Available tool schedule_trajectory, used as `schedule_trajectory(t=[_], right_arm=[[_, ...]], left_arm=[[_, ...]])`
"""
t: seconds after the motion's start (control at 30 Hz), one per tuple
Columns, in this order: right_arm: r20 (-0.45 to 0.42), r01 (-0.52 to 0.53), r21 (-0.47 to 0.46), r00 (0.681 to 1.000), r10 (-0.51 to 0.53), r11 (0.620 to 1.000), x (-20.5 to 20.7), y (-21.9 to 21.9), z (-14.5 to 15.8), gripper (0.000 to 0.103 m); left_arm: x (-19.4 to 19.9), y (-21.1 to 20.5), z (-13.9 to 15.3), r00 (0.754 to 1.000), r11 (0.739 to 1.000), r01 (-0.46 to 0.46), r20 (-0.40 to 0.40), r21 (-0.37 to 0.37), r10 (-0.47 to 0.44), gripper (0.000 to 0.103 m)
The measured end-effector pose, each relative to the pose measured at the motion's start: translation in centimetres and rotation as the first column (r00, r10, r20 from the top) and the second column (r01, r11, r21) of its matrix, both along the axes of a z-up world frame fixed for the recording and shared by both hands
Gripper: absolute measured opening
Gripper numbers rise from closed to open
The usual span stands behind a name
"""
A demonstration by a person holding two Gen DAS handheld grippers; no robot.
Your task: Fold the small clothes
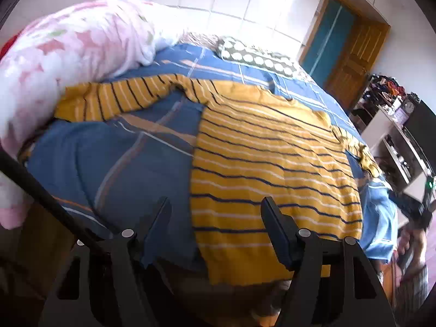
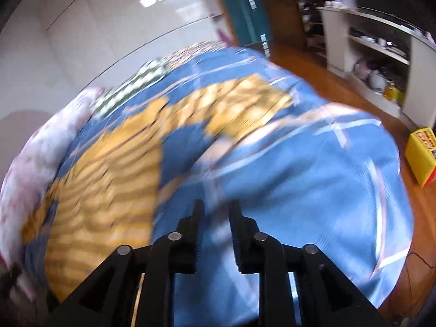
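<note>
A yellow sweater (image 1: 272, 163) with dark and white stripes lies spread flat on the blue bed sheet (image 1: 122, 169), one sleeve (image 1: 117, 98) stretched to the left. My left gripper (image 1: 216, 204) hovers above the sweater's near left hem, jaws wide apart, nothing between them. In the blurred right wrist view the sweater (image 2: 109, 179) lies to the left, a sleeve (image 2: 245, 100) reaching right. My right gripper (image 2: 216, 207) hangs over bare blue sheet (image 2: 299, 190) beside the sweater, jaws parted with only sheet behind the gap.
A pink flowered quilt (image 1: 68, 54) is piled along the bed's left side. A dotted pillow (image 1: 256, 54) lies at the far end. Beyond the bed's right edge are a wooden door (image 1: 354, 54), cluttered shelves (image 2: 376, 54), wooden floor and a yellow box (image 2: 422, 155).
</note>
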State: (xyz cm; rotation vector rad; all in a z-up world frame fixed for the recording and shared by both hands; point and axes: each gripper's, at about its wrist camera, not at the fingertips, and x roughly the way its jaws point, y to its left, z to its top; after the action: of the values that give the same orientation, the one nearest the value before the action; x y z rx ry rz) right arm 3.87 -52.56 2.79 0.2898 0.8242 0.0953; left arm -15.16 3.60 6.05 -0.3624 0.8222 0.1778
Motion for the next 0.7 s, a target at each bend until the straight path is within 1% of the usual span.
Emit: schedule_trajectory(t=[0.03, 0.1, 0.13, 0.17, 0.2, 0.23, 0.27, 0.37, 0.43, 0.53, 0.57, 0.6, 0.63, 0.67, 0.7], right_arm=[[0.007, 0.017, -0.017, 1.0, -0.017, 1.0, 1.0, -0.5, 0.2, 0.039], [0.023, 0.03, -0.087, 0.999, -0.028, 0.996, 3.0, -0.4, 0.7, 0.039], [0.026, 0.009, -0.139, 1.0, -0.006, 0.99, 3.8, -0.1, 0.8, 0.039], [0.025, -0.031, -0.208, 0.999, 0.037, 0.978, 4.9, 0.8, 0.8, 0.04], [0.024, -0.067, -0.257, 0.997, 0.076, 0.964, 5.6, 1.7, 0.5, 0.043], [0.022, -0.1, -0.297, 0.994, 0.111, 0.95, 6.1, 2.5, 0.3, 0.047], [0.016, -0.136, -0.338, 0.988, 0.151, 0.931, 6.8, 3.4, -0.1, 0.048], [0.001, -0.21, -0.437, 0.972, 0.234, 0.875, 8.6, 5.7, -1.7, 0.048], [-0.007, -0.243, -0.467, 0.963, 0.271, 0.85, 9.8, 6.6, -2.6, 0.048], [-0.049, -0.304, -0.457, 0.947, 0.317, 0.836, 11.5, 7.6, -4.2, 0.048], [-0.07, -0.319, -0.481, 0.943, 0.326, 0.817, 12.0, 7.9, -4.8, 0.048], [-0.087, -0.322, -0.511, 0.942, 0.325, 0.797, 12.2, 8.0, -5.1, 0.034], [-0.097, -0.324, -0.526, 0.942, 0.322, 0.787, 12.5, 7.9, -5.3, 0.004], [-0.106, -0.331, -0.488, 0.941, 0.322, 0.807, 13.0, 6.9, -4.9, 0.004], [-0.086, -0.311, -0.447, 0.948, 0.306, 0.839, 13.3, 5.6, -4.2, 0.003]], left_arm=[[0.3, -0.2, -0.3, 1.0, 1.0, -0.002, -0.009, -0.006, 0.002, 0.067], [0.7, -0.6, -1.0, 0.999, 1.0, -0.005, -0.033, -0.013, 0.004, 0.067], [1.0, -0.8, -1.4, 0.999, 1.0, -0.004, -0.049, -0.018, 0.004, 0.067], [1.3, -1.1, -1.6, 0.998, 1.0, 0.001, -0.066, -0.019, -0.002, 0.067], [1.7, -1.4, -1.9, 0.996, 1.0, 0.007, -0.087, -0.018, -0.009, 0.067], [2.1, -1.7, -2.1, 0.995, 1.0, 0.013, -0.104, -0.016, -0.014, 0.067], [2.6, -2.0, -2.3, 0.993, 1.0, 0.018, -0.119, -0.012, -0.019, 0.067], [4.1, -3.2, -2.4, 0.988, 0.999, 0.041, -0.153, 0.01, -0.039, 0.067], [5.3, -4.1, -2.1, 0.986, 0.998, 0.06, -0.156, 0.024, -0.055, 0.067], [6.7, -5.6, -1.8, 0.982, 0.995, 0.086, -0.171, 0.042, -0.077, 0.067], [7.2, -6.1, -1.8, 0.98, 0.994, 0.098, -0.177, 0.046, -0.088, 0.067], [7.6, -6.5, -1.8, 0.978, 0.992, 0.111, -0.184, 0.053, -0.1, 0.067], [7.9, -7.0, -1.8, 0.975, 0.991, 0.123, -0.191, 0.059, -0.11, 0.067], [8.1, -7.3, -1.8, 0.974, 0.99, 0.129, -0.195, 0.062, -0.115, 0.067], [8.4, -7.6, -1.8, 0.973, 0.989, 0.136, -0.198, 0.067, -0.12, 0.067]])
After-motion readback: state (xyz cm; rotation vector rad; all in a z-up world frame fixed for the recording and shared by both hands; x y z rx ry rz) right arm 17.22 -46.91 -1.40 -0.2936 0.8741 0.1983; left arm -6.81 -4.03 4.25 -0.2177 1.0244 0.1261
